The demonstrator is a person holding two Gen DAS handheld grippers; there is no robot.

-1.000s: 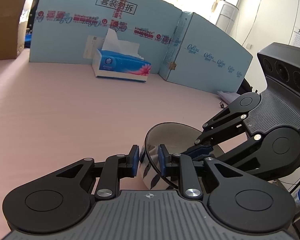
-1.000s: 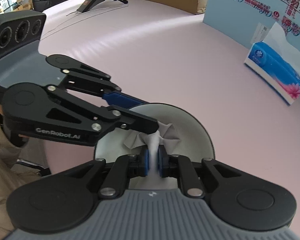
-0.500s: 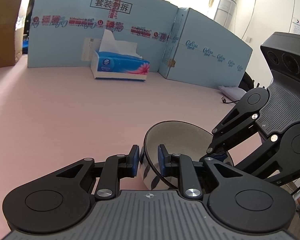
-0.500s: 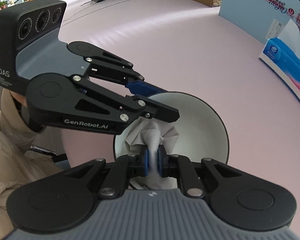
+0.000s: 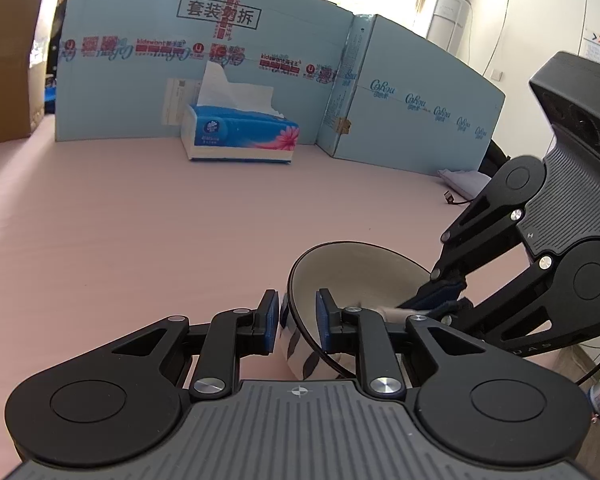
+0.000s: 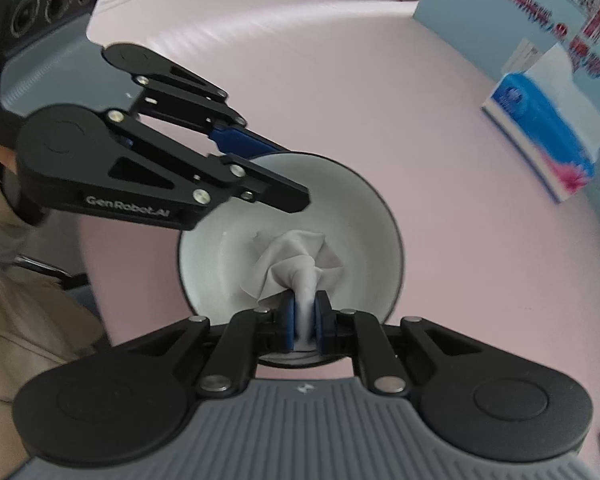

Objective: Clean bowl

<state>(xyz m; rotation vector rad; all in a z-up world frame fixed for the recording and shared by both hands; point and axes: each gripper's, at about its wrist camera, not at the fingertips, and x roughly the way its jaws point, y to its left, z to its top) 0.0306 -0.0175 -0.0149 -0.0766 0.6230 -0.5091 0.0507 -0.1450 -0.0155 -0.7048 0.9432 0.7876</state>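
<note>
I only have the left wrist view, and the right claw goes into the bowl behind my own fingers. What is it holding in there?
Observer: The right claw is shut on a crumpled white paper tissue, which it presses onto the floor of the dark-rimmed white bowl.
Operator: Any dirt showing on the inside?
Observer: There is only one faint streak, just beside the tissue. I cannot tell whether it is glare or residue. The rest of the bare white lining looks clean, though the picture is a little blurred.
</note>
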